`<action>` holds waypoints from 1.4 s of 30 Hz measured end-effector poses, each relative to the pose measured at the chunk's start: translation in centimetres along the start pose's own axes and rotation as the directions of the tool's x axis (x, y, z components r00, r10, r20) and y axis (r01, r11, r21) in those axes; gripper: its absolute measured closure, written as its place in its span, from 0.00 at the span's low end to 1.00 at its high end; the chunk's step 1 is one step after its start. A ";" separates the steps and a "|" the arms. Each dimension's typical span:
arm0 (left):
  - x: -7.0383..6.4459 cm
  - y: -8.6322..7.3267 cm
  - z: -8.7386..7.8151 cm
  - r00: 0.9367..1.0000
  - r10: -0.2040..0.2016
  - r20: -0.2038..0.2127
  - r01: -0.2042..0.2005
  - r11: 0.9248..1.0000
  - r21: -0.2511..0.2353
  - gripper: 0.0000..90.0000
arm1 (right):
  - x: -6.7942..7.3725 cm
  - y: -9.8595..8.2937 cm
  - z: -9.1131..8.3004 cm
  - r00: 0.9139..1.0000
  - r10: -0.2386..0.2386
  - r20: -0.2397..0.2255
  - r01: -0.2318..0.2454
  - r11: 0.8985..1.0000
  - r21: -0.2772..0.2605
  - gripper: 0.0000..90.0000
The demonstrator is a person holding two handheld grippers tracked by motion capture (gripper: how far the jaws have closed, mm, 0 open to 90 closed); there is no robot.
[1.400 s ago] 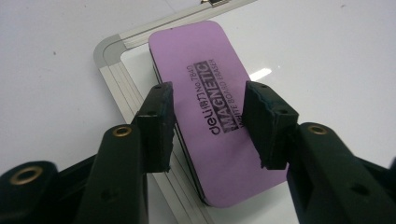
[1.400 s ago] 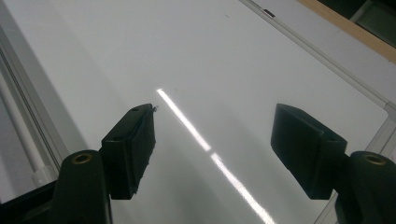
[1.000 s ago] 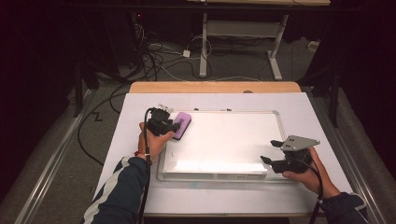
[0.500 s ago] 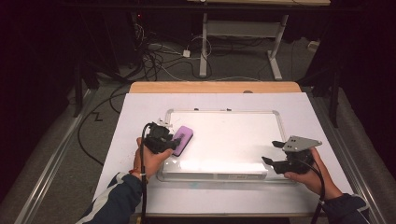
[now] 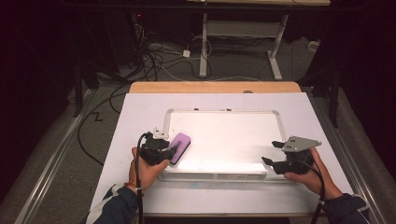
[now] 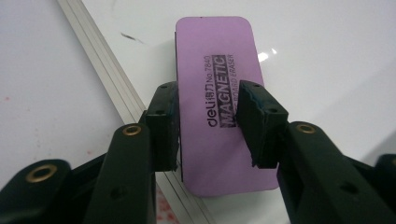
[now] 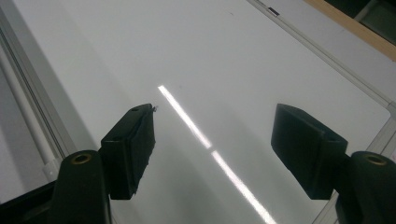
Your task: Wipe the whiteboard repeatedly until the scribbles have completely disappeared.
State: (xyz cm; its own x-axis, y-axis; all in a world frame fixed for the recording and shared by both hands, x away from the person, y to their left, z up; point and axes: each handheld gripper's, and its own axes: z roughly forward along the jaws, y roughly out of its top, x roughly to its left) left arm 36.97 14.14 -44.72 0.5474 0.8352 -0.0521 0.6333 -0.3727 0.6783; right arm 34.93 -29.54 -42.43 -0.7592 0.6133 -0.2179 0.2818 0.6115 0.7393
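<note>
Two black jaws of the left gripper (image 6: 208,126) clamped on the flat purple magnetic eraser (image 6: 219,100), pressed to the white rectangular whiteboard (image 5: 233,140) by its left frame. Wiping step in hand, likely; next calls for a firm sweep across. Right gripper (image 7: 212,149) spread wide, empty, low over the board's right end.

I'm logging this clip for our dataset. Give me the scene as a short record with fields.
held thing: purple rectangular magnetic eraser, lying flat on the board near its left frame
left gripper: shut on the eraser's long sides
right gripper: open, holding nothing, over the board's right part
work surface: white metal-framed whiteboard
support: white-covered table
</note>
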 end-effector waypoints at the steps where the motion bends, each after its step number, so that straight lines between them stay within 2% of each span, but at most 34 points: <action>1: 0.1 0.3 0.2 1.000 -0.004 -0.012 0.004 1.000 -0.004 0.65 | 0.0 0.0 0.0 1.000 0.000 0.000 0.000 1.000 -0.001 0.34; 5: 0.8 1.6 1.5 0.999 -0.016 -0.049 0.015 1.000 -0.016 0.65 | 0.0 0.1 0.0 1.000 -0.004 0.000 0.004 1.000 -0.004 0.34; 7: 1.2 2.4 2.2 0.997 -0.004 -0.082 0.002 1.000 -0.027 0.67 | 0.0 0.1 0.1 1.000 0.001 0.001 -0.001 1.000 0.000 0.34; 8: 1.3 2.8 2.6 0.995 0.000 -0.102 -0.004 0.999 -0.035 0.77 | 0.0 0.1 0.2 1.000 -0.002 0.000 0.002 1.000 -0.001 0.34; 9: 1.6 3.2 3.0 0.994 0.006 -0.111 -0.010 0.999 -0.032 0.80 | 0.0 0.1 0.2 1.000 -0.004 -0.001 0.004 1.000 0.000 0.34; 11: 2.2 4.1 3.5 0.995 -0.037 -0.093 0.034 0.999 -0.033 0.82 | -0.1 0.1 0.2 1.000 -0.004 -0.003 0.004 1.000 0.001 0.34; 15: 2.9 5.2 4.5 0.994 -0.031 -0.109 0.028 0.999 -0.031 0.83 | -0.2 0.0 0.3 1.000 0.003 -0.005 -0.003 1.000 0.001 0.34; 24: 4.5 7.3 5.9 0.993 -0.073 -0.097 0.072 0.997 -0.017 0.83 | -0.1 0.2 0.5 1.000 -0.004 -0.012 0.004 1.000 0.001 0.34; 28: 4.3 7.4 5.8 0.994 -0.057 -0.098 0.058 0.998 0.007 0.84 | -0.1 0.1 0.6 1.000 -0.001 -0.014 0.001 1.000 0.005 0.34; 34: 3.2 6.9 4.7 0.999 -0.024 -0.048 0.027 0.998 0.063 0.85 | -0.2 0.0 0.4 1.000 0.004 -0.010 -0.004 1.000 0.006 0.34; 38: 1.9 5.9 3.8 0.999 0.016 -0.037 -0.013 0.997 0.077 0.85 | -0.2 -0.1 0.2 1.000 0.005 -0.007 -0.005 1.000 0.005 0.34; 42: 0.4 4.8 2.7 0.998 0.066 0.003 -0.066 0.993 0.098 0.86 | -0.2 -0.1 0.0 1.000 0.001 -0.006 -0.001 1.000 0.005 0.34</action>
State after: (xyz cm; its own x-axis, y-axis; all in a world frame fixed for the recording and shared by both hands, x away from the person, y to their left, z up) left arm 41.68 11.61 -43.47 0.5901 0.8073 -0.0094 0.6459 -0.4651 0.6054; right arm 35.01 -29.71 -42.50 -0.7628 0.6105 -0.2132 0.2853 0.6136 0.7363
